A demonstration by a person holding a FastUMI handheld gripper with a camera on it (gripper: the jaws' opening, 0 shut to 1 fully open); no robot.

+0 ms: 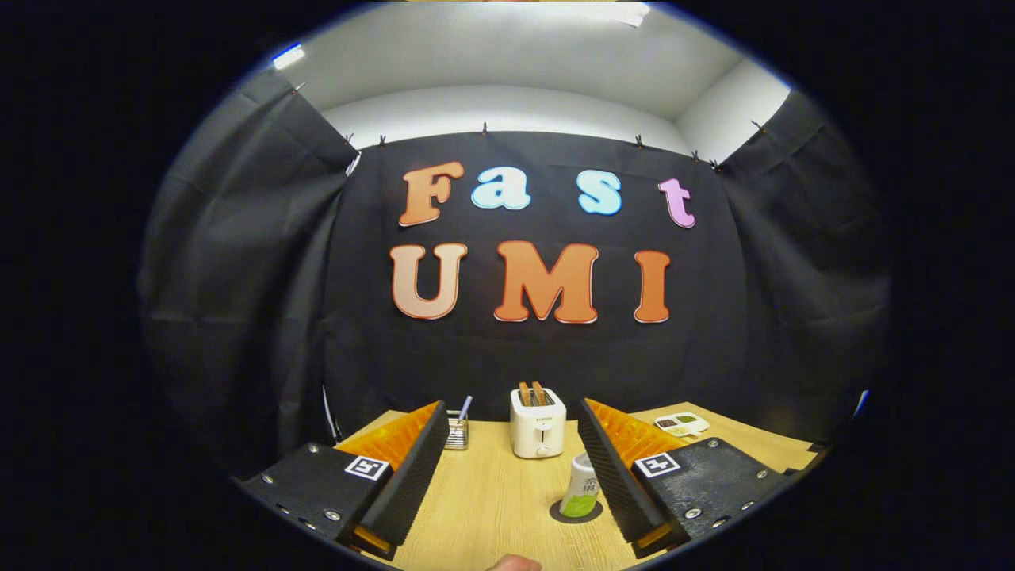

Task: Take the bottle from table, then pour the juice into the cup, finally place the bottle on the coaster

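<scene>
A: The gripper [511, 452] is spread wide with nothing between its fingers, held above the near part of the wooden table [484, 507].

B: And the bottle [581, 485]?

A: Upright on the dark round coaster [576, 512], just inside the right finger [614, 468], which covers part of its side. I can't tell whether they touch or merely overlap from this angle.

B: So what could go wrong?

A: That right finger. If the gripper swings or drops toward the bottle, the finger could clip it and tip it off the coaster, and any juice inside would go onto the table.

B: Anything else nearby?

A: A white toaster [538, 423] with bread in its slots stands beyond the fingers, a small pen holder [457, 431] near the left finger's tip, and a small white gadget [681, 424] past the right finger. All well apart from the bottle, so little risk there. I can't make out a cup. A fingertip [514, 564] shows at the near table edge; a sudden move there might catch it.
</scene>
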